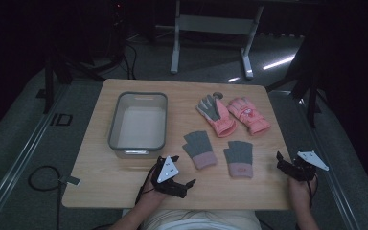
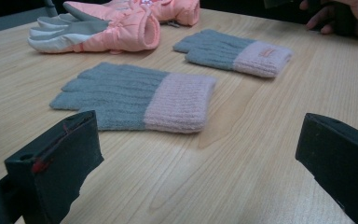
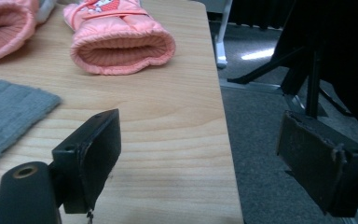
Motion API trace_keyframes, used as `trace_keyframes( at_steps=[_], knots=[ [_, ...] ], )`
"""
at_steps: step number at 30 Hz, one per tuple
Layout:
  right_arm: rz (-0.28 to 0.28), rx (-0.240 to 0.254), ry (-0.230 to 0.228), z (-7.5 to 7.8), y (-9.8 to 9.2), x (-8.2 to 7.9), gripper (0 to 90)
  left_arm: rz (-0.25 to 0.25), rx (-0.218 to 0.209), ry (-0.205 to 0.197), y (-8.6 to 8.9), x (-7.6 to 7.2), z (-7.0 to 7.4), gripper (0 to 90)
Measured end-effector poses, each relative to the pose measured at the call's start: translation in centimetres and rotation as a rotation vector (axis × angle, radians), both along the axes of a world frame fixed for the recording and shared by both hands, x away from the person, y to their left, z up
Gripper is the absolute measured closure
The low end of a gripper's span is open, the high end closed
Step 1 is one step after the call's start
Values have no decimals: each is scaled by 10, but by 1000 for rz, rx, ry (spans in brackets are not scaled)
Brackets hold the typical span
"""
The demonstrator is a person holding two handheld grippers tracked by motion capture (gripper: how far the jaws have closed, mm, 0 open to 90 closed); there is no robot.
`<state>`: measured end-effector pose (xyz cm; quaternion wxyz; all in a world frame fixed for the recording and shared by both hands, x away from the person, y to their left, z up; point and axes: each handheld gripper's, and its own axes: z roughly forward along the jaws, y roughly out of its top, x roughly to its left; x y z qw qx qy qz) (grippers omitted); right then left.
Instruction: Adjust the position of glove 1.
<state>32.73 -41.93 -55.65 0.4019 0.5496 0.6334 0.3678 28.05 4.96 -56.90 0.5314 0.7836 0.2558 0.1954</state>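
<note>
Gloves number four (two grey knit (image 1: 199, 149), two pink padded (image 1: 215, 115)), one bin (image 1: 138, 143); both hand-held grippers (image 1: 188, 183) released.

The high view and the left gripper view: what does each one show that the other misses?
High view alone: the grey bin, the table's whole outline, and the left hand-held gripper seen from above. Left gripper view alone: close knit ribbing on the nearest grey glove and its own two black jaws standing wide apart with nothing between them. Both share: two grey gloves with pink cuffs, the pink gloves behind, and the wooden tabletop.
</note>
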Motion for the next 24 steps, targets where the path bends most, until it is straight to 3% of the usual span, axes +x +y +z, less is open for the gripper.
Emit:
trace_keyframes(
  at_steps=[1,5,8,12,17,18,24],
  knots=[
    [-7,-6,9,0,1,0,137,21,-14,-8,1,-1,0,0],
    [-8,-16,-3,0,2,-1,138,20,-9,-13,0,0,0,0],
    [-25,13,-16,0,-1,-2,138,25,-7,-28,0,-1,0,0],
    [-38,29,10,0,-3,1,138,25,-18,-27,1,-2,0,0],
    [-20,18,31,0,-2,2,134,18,-11,-41,1,-1,0,0],
    [-6,27,53,2,0,2,133,19,-21,-37,2,-1,0,0],
    [25,-62,76,17,7,4,137,18,-26,-31,3,-1,0,0]
  ],
)
